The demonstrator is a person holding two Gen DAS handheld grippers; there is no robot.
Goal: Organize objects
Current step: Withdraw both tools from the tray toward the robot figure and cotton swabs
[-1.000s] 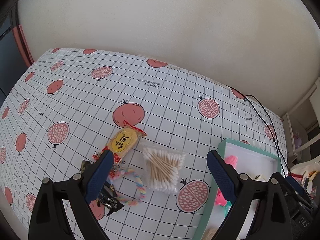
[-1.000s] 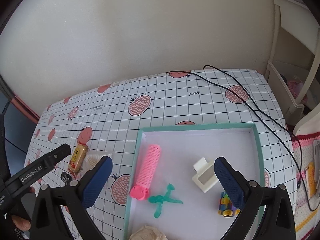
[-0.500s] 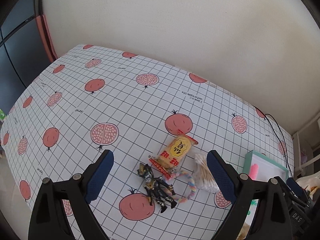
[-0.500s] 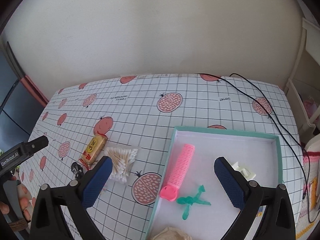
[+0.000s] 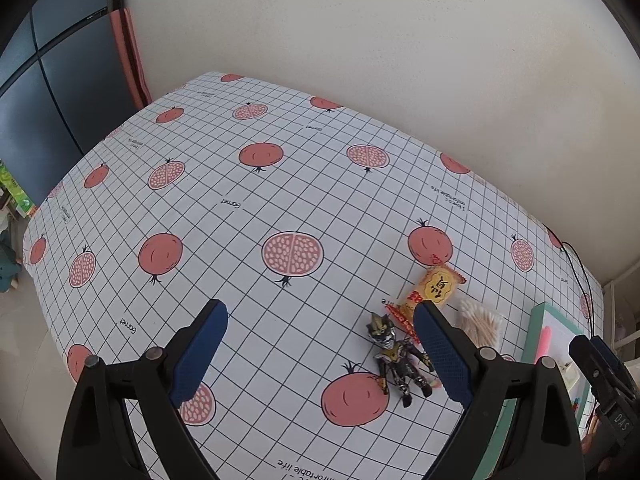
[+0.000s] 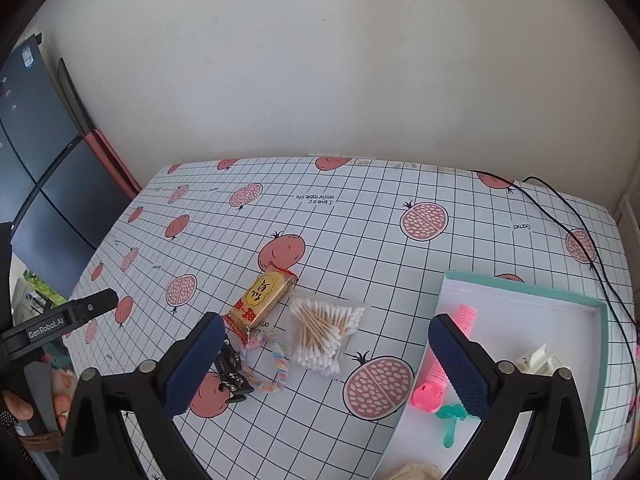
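On the pomegranate-print tablecloth lie a yellow snack packet [image 6: 264, 298], a clear bag of cotton swabs [image 6: 322, 334], a pastel braided ring [image 6: 274, 368] and a small dark action figure [image 5: 398, 358]. My right gripper [image 6: 326, 362] is open and empty, hovering above the swabs and ring. My left gripper [image 5: 318, 354] is open and empty too, over bare cloth left of the figure; the figure sits by its right finger. The same packet [image 5: 434, 290] and swabs [image 5: 480, 326] show behind that finger.
A teal-rimmed white tray [image 6: 600, 344] at the right holds a pink hair roller [image 6: 440, 372], a green clip [image 6: 452, 420] and a white clip [image 6: 536, 360]. A black cable [image 6: 576, 224] runs along the table's back right. A hand [image 6: 60, 396] holds the left gripper at the table's left edge.
Both grippers have swung left and pulled back. The left view now covers the empty left half of the table; the right view has moved from the tray to the loose objects.
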